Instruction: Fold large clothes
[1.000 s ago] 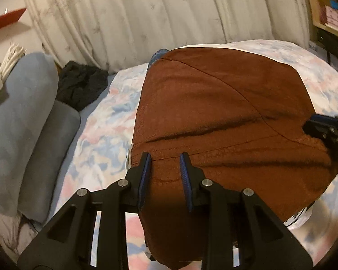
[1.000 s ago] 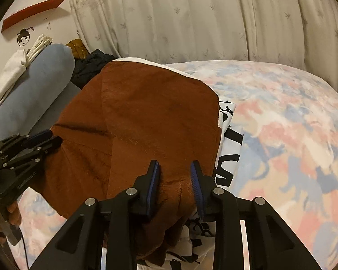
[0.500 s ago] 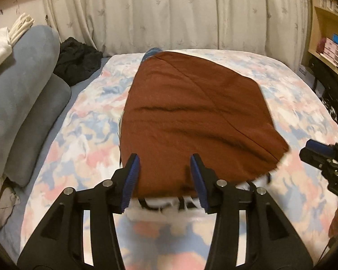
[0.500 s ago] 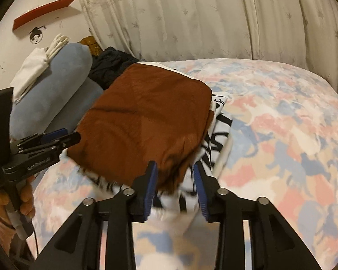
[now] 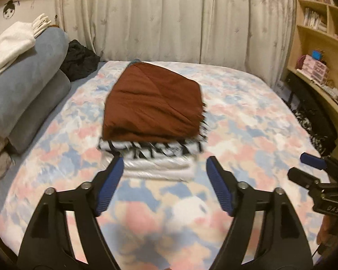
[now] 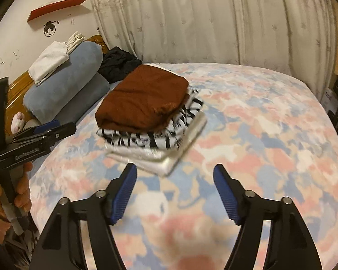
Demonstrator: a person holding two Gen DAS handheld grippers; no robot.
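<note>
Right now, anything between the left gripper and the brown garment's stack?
Only bare patterned bedspread lies between the open left gripper and the stack topped by the brown garment, seen in the left wrist view.

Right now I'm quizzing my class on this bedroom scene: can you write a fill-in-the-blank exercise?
1. The brown garment lies on ____ of the folded pile.
2. Under it lies a black-and-____ patterned garment.
3. The pile rests on a ____.
4. Both tools, left and right, stand ____.

Answers: top; white; bed; open
</note>
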